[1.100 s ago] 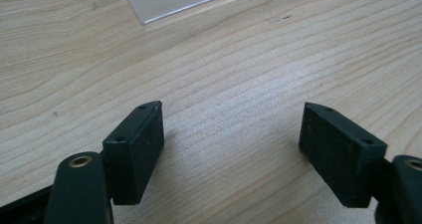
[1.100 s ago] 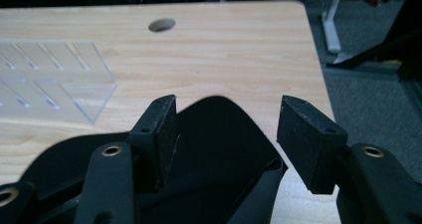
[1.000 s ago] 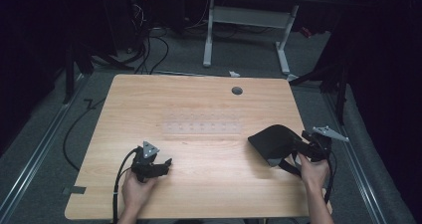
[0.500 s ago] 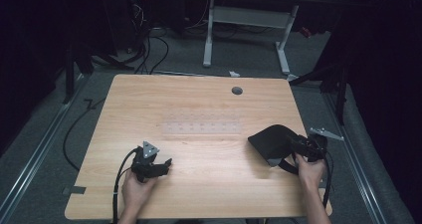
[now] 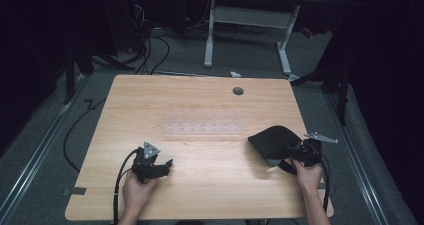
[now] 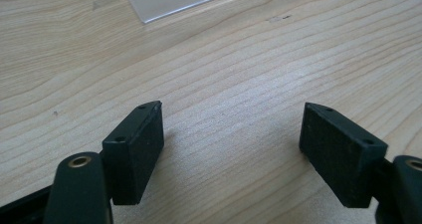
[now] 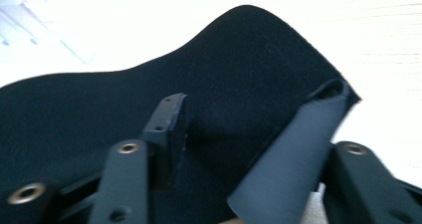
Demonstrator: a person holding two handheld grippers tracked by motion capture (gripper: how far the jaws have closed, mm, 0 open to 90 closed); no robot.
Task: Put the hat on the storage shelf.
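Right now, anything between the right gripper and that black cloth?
Nothing visible. The right gripper is already at the black cloth; its jaws have just been closing, with the cloth's folded edge between them. The left gripper rests open on the table, apart from it.

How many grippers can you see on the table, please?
2: the left gripper rests near the table's front left, and the right gripper is at the black cloth front right.
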